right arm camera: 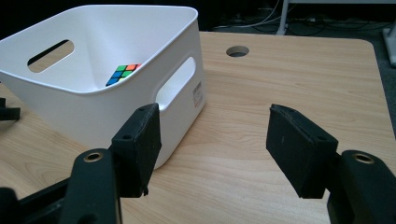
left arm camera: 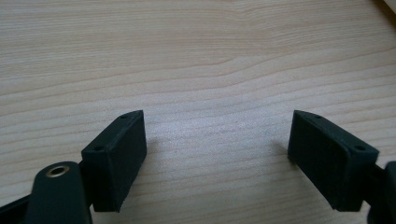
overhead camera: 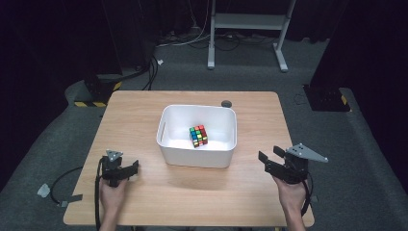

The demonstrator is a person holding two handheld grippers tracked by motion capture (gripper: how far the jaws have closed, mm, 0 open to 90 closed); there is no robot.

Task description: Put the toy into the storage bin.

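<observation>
A multicoloured puzzle cube [overhead camera: 198, 135] lies inside a white plastic bin [overhead camera: 197, 157] at the middle of the wooden table [overhead camera: 240, 197]. My left gripper [overhead camera: 131, 169] rests low at the table's front left, left of the bin; in the left gripper view its jaws [left arm camera: 217, 154] stand open over bare wood. My right gripper [overhead camera: 270, 154] is held at the front right and points toward the bin's right corner. In the right gripper view it [right arm camera: 215, 144] is open with nothing between its fingers, and the cube's top [right arm camera: 122, 73] peeks over the bin's rim [right arm camera: 140, 74].
A round cable hole [overhead camera: 226, 103] sits in the tabletop behind the bin. Beyond the table stand a white desk frame [overhead camera: 248, 21] and loose cables on grey carpet. Dark equipment bases with hazard stripes [overhead camera: 96, 91] flank the far corners.
</observation>
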